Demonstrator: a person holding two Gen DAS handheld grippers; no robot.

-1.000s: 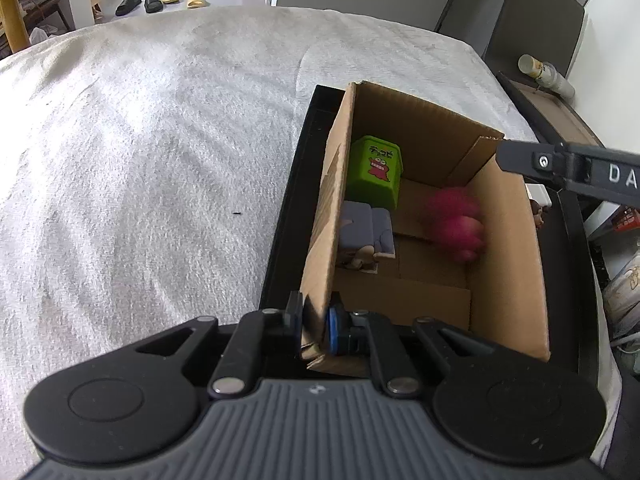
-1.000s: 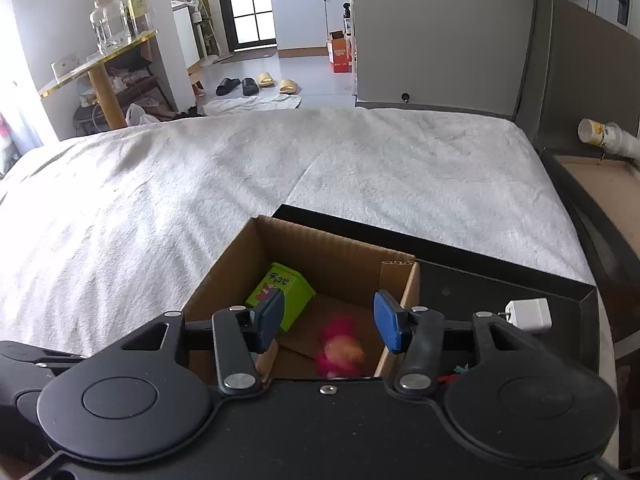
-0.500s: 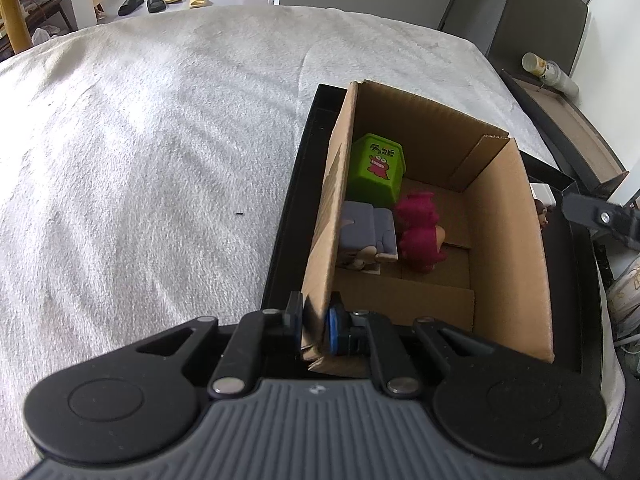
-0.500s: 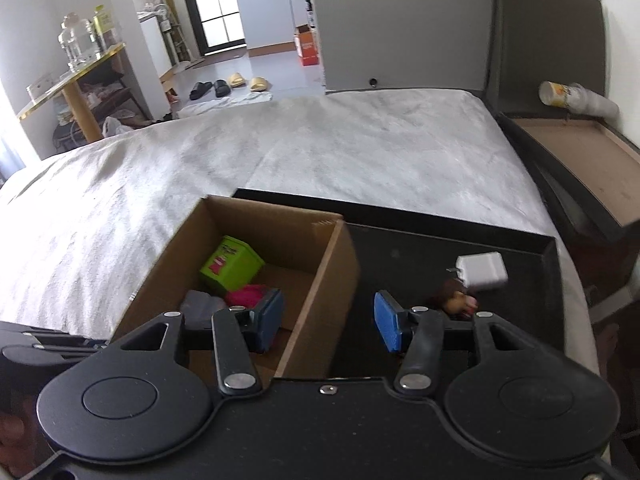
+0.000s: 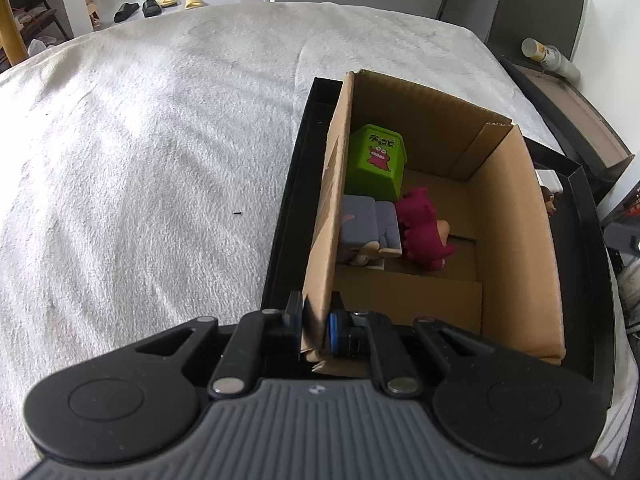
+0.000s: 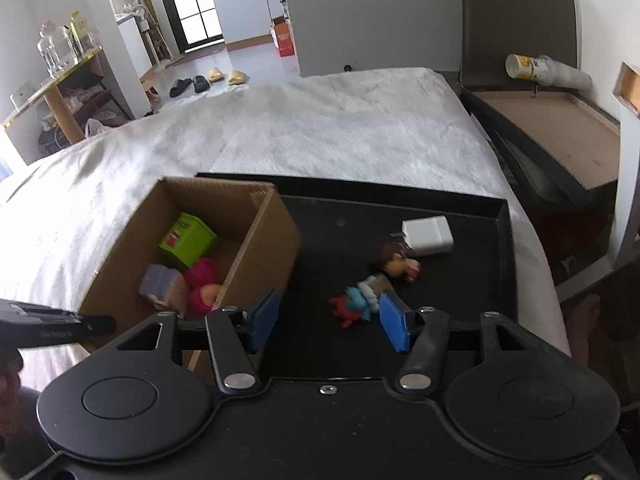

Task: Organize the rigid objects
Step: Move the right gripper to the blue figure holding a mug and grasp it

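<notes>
A cardboard box [image 5: 516,240] stands on a black tray [image 6: 460,280] on the bed. Inside lie a green toy bin [image 5: 376,164], a grey block figure [image 5: 368,224] and a magenta plush figure [image 5: 424,228]. My left gripper [image 5: 314,318] is shut on the box's near left wall. My right gripper [image 6: 328,316] hangs over the tray right of the box [image 6: 256,240], its jaws opening with nothing pressed between them. A brown-haired doll figure [image 6: 376,280] lies just beyond its fingertips. A white charger block [image 6: 428,234] sits farther back.
A white textured blanket [image 5: 160,160] covers the bed to the left and behind. An open dark case [image 6: 560,128] with a tipped cup [image 6: 528,66] lies at the right. Slippers [image 6: 208,80] and a side table [image 6: 52,92] stand on the floor far back.
My right gripper has swung from above the box rightward over the tray and its jaws have widened. The magenta figure, blurred mid-fall earlier, now rests in the box. The left gripper has kept still.
</notes>
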